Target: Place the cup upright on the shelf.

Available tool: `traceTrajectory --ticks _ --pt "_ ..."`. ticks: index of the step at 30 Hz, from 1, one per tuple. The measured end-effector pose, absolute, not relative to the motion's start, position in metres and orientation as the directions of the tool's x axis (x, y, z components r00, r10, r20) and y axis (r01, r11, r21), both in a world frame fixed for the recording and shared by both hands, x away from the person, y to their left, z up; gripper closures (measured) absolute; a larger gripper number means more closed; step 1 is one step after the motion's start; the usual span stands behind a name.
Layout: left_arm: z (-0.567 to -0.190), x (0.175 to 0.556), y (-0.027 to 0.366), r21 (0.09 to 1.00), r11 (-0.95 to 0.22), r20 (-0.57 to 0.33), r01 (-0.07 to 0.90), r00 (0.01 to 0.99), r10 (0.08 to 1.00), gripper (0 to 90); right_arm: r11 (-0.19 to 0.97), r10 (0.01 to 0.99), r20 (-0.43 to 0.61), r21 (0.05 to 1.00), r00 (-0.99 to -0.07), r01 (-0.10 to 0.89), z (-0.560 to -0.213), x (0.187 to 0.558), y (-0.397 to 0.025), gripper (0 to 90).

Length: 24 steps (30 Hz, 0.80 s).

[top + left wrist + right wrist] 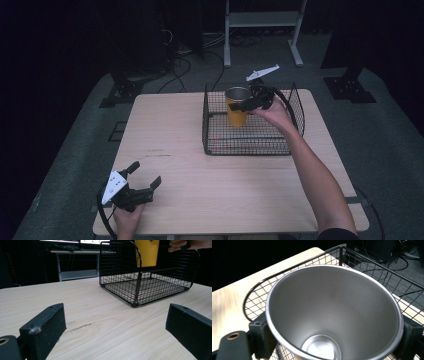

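Above the black wire-mesh basket (215,125) at the far right of the pale wooden desk (200,185), the right claw (250,102) is clenched on a yellow tumbler with a bare steel inside (237,107). Its two black jaws press the cup's wall from opposite sides just under the rim, as the right gripper view shows, where the shiny, empty steel interior (332,315) opens wide between the jaw pads. The cup stands upright, mouth up, and hangs inside the basket's outline towards its far left part; in the left gripper view its yellow body (147,252) shows behind the basket's near wires (137,277), with its base above the mesh floor and not touching it. The person's right hand (272,112) wraps the gripper's handle over the basket, the forearm running back to the desk's near right edge.

At the near left corner of the desk, well apart from the basket, the left claw (145,175) is released, its jaws spread wide with nothing between them. It sits low over bare wood and points towards the basket, held in the person's left hand (127,217).
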State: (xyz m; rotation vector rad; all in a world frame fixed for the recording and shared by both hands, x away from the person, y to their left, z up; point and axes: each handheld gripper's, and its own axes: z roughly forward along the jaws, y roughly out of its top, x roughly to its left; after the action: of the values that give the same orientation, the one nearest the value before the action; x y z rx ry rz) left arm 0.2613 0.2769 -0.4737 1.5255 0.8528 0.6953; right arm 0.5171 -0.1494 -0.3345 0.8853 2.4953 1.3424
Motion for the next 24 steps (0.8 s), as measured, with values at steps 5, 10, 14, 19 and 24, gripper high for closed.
traceTrajectory --ticks 5,10,14,19,24 --pt "-0.474 0.261 0.277 0.991 -0.039 -0.037 0.125 0.553 0.832 2.2 0.396 0.577 0.163 0.801 -0.8 0.449 -0.344 0.525 -0.15 12.4" --pt "-0.473 0.261 0.277 0.991 -0.04 -0.036 0.125 0.554 0.832 2.2 0.388 0.584 0.173 0.798 -0.793 0.46 -0.349 0.528 -0.149 12.4" --pt "-0.474 0.261 0.277 0.992 -0.041 -0.035 0.123 0.554 0.832 2.2 0.38 0.585 0.186 0.797 -0.789 0.47 -0.353 0.53 -0.149 12.4" --pt "-0.474 0.261 0.277 0.992 -0.039 -0.036 0.123 0.555 0.831 2.2 0.375 0.586 0.195 0.795 -0.786 0.477 -0.358 0.534 -0.149 12.4" --pt "-0.473 0.261 0.277 0.991 -0.04 -0.036 0.125 0.555 0.831 2.2 0.383 0.597 0.184 0.79 -0.781 0.479 -0.361 0.537 -0.15 12.4"
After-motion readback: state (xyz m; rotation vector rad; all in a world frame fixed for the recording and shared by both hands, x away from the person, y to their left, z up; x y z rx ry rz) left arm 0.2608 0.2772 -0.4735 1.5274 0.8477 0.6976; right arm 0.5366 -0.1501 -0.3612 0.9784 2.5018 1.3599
